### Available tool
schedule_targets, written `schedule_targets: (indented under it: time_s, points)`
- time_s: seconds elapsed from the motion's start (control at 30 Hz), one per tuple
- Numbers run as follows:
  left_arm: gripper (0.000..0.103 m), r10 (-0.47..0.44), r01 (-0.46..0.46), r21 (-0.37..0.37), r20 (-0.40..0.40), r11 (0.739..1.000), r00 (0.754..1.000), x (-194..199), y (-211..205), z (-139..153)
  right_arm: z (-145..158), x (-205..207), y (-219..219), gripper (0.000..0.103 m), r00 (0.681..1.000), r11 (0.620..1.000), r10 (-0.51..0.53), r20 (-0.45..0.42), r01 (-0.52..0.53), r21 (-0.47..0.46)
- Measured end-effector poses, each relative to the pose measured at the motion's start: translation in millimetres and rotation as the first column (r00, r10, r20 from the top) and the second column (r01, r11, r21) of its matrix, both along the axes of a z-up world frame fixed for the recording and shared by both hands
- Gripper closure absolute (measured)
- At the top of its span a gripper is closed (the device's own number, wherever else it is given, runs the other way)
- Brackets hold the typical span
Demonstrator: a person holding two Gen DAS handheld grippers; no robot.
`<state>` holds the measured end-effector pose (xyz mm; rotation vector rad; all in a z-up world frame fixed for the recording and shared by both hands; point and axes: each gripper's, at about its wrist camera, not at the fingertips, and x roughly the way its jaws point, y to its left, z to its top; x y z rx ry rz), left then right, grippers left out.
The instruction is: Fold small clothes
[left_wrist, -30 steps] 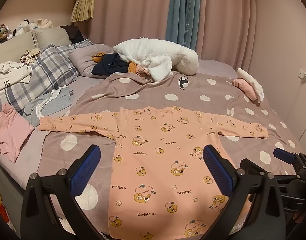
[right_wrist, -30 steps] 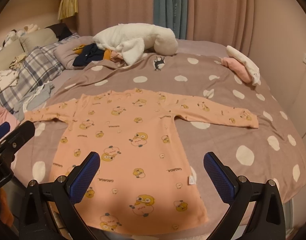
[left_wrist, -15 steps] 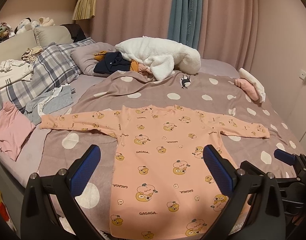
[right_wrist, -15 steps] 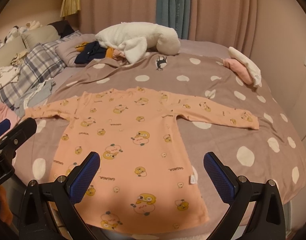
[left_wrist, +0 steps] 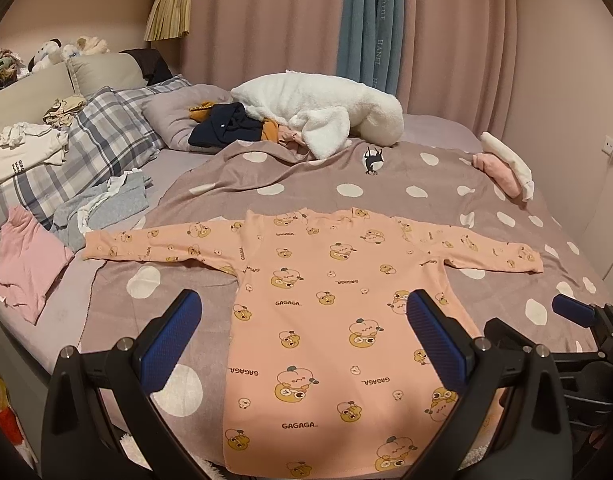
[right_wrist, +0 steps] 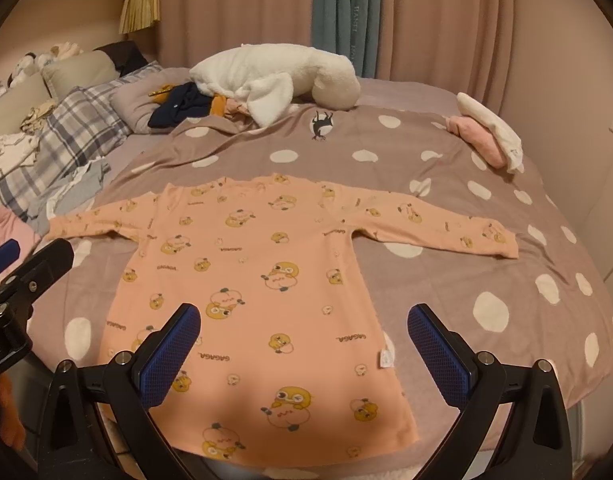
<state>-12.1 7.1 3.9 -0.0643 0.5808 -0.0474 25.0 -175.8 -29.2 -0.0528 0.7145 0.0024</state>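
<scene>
Your left hand-held gripper [left_wrist: 304,340] hangs wide open over the lower half of the orange shirt [left_wrist: 338,320], holding nothing; its blue pads [left_wrist: 168,342] sit clear of the cloth. Your right hand-held gripper [right_wrist: 302,350] is spread just as wide and empty, above the shirt's hem. The shirt lies flat and unfolded on the spotted blanket [left_wrist: 406,184], both sleeves stretched out to the sides, neck toward the white plush toy [left_wrist: 318,108] at the far end of the blanket. A pink garment [left_wrist: 26,260] lies off the blanket's left edge, beside the shirt's left sleeve.
</scene>
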Motion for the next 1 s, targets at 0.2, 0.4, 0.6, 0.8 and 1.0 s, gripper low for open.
schedule_targets:
  time_s: [0.2,0.4,0.6,0.8,1.0]
  points:
    - [0.001,0.006,-0.006,0.003,0.002,1.000,1.000,-1.6,-1.8,0.7,1.0,-0.5,-0.3,0.000,1.000,1.000,0.015,0.000,-0.015,-0.005]
    - [0.001,0.006,-0.006,0.003,0.000,1.000,1.000,-1.7,-1.6,1.3,1.8,-0.9,1.2,0.000,1.000,1.000,0.022,0.001,-0.022,-0.008]
    - [0.000,0.002,-0.002,0.007,-0.001,1.000,1.000,-2.2,-2.0,1.4,1.8,-1.3,2.6,0.000,1.000,1.000,0.024,0.000,-0.024,-0.013]
    - [0.001,0.000,0.000,0.018,-0.006,1.000,1.000,-1.3,-4.1,1.4,1.4,-1.8,2.5,0.000,1.000,1.000,0.024,-0.001,-0.024,-0.014]
    - [0.001,-0.002,0.002,0.018,-0.006,1.000,1.000,-1.8,-4.6,0.7,0.5,-3.4,2.6,0.000,1.000,1.000,0.023,-0.004,-0.023,-0.018]
